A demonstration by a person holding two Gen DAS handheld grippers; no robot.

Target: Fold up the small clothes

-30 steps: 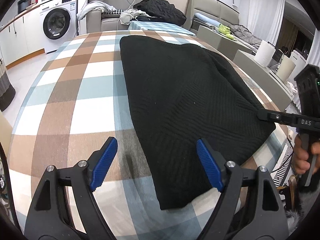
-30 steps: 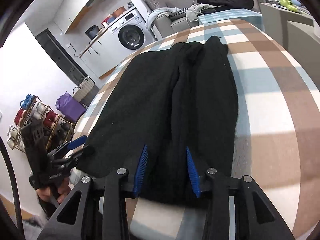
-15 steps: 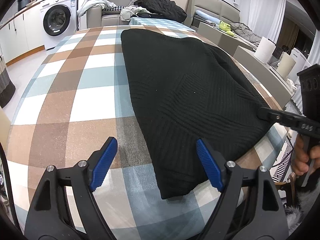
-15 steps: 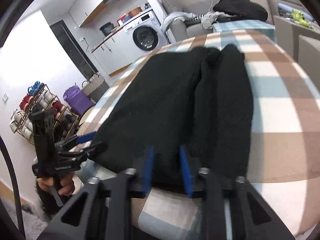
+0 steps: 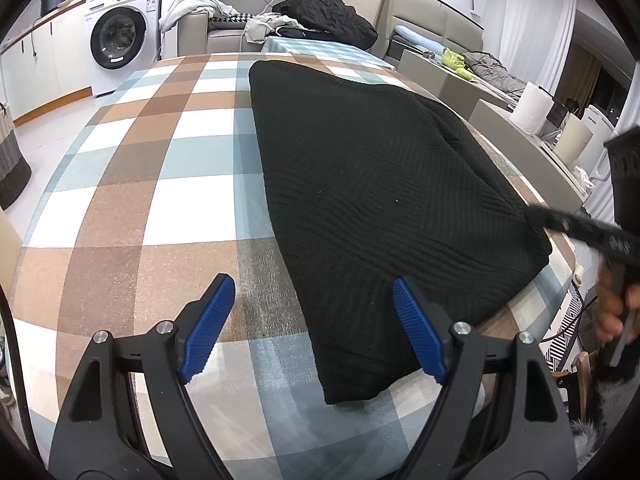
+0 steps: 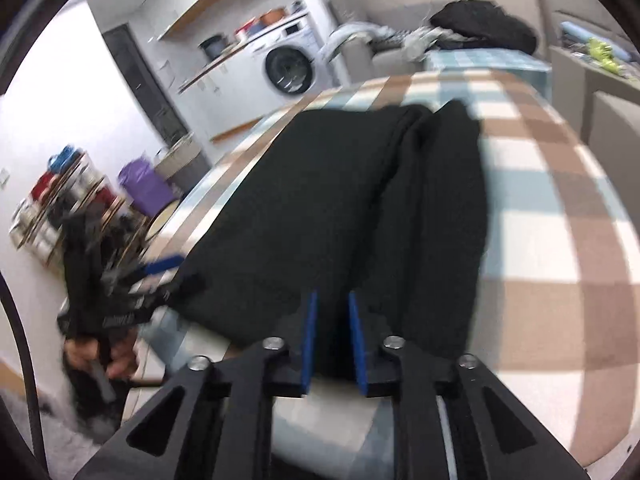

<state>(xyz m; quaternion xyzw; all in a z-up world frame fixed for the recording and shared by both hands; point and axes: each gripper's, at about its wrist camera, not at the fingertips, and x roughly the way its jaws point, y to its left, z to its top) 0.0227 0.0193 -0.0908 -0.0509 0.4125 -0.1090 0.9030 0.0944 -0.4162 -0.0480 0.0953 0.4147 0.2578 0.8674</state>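
Observation:
A black knit garment (image 5: pixel 372 184) lies flat on the checked tablecloth (image 5: pixel 152 184), its near corner hanging close to the table's front edge. My left gripper (image 5: pixel 312 332) is open and empty, hovering above the garment's near left corner. My right gripper (image 6: pixel 331 332) is shut on the garment's (image 6: pixel 320 208) near hem at the table edge. In the left wrist view the right gripper (image 5: pixel 576 228) reaches in from the right and meets the garment's right corner. The left gripper (image 6: pixel 160 276) shows blurred at the left in the right wrist view.
A washing machine (image 5: pixel 120 40) stands at the back left. A sofa with a heap of clothes (image 5: pixel 320 16) lies behind the table. A grey cabinet with paper rolls (image 5: pixel 532 108) is at the right. A shelf rack (image 6: pixel 52 200) stands on the floor to the left.
My right gripper has closed its jaws onto the garment's hem and lifted slightly. My left gripper has pulled back a little and stayed open.

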